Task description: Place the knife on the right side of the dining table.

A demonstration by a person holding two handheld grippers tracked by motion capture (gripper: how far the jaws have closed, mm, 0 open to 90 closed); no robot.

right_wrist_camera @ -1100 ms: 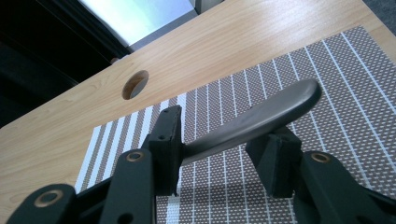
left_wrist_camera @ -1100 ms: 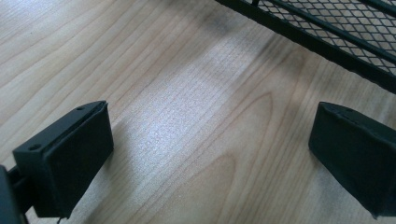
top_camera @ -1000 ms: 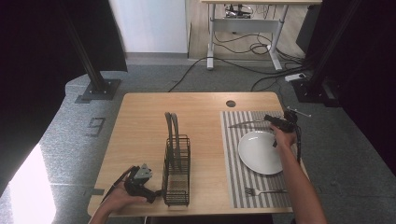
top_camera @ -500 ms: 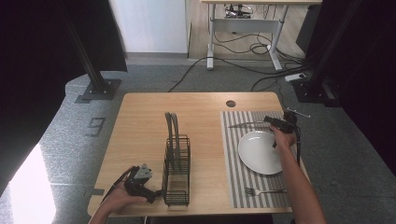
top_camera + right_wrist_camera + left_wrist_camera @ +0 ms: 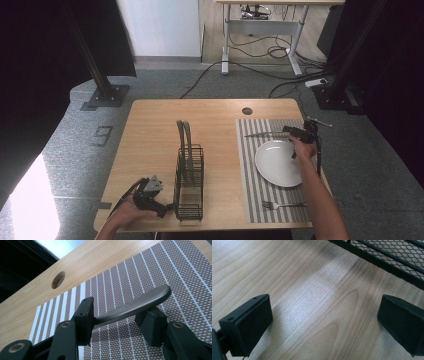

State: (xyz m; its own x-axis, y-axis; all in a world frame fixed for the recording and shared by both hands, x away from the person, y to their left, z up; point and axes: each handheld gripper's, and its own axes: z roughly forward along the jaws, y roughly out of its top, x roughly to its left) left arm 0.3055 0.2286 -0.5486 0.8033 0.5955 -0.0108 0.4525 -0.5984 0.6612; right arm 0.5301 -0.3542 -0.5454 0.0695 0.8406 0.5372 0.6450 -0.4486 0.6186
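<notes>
The knife lies along the far edge of the striped placemat, blade pointing toward the middle of the counter, handle toward the right. In the right gripper view its dark metal handle runs across between the two jaws of the right claw, which stand on either side of it. One jaw is right against the handle, the other sits close under it, and there's daylight around the handle end, so I can't tell whether the claw has closed on the knife. From the high view the right claw sits at the far right corner of the placemat, the person's right hand behind it, reaching over the rim of the white plate.

The plate rests mid-mat, and a fork lies near the mat's near edge. A round hole in the counter shows just beyond the mat.

Over on the left, a black wire rack stands near the front of the counter. The left claw rests low on the wood just beside the rack's base, and in the left gripper view its jaws are spread wide over bare wood, the left claw holding nothing, the rack's mesh close ahead.
</notes>
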